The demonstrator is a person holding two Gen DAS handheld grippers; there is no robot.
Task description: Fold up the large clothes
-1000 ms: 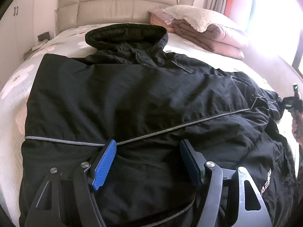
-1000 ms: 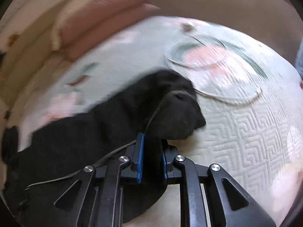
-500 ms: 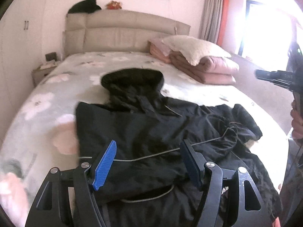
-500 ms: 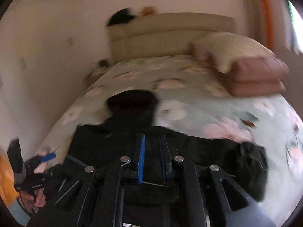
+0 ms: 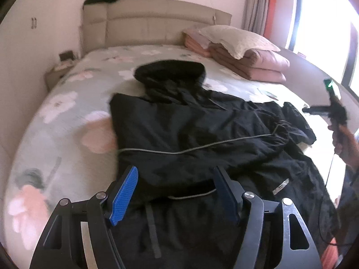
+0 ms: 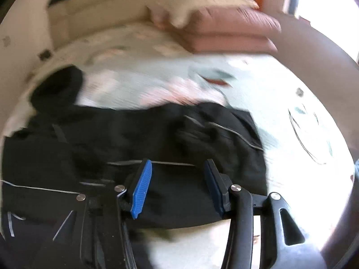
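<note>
Nearest the left wrist camera, the left gripper hangs with jaws apart and empty over the hem of the black jacket; the right gripper is likewise spread, empty. Spread across the floral bed, hood toward the headboard, the jacket looks soft, padded and bulky; hem corners or shoulders seem best holds. Its pale label is unreadable.

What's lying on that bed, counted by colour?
Black: 1, jacket
Pink: 2, folded quilts
Cream: 1, pillow
Total: 4 on the bed
</note>
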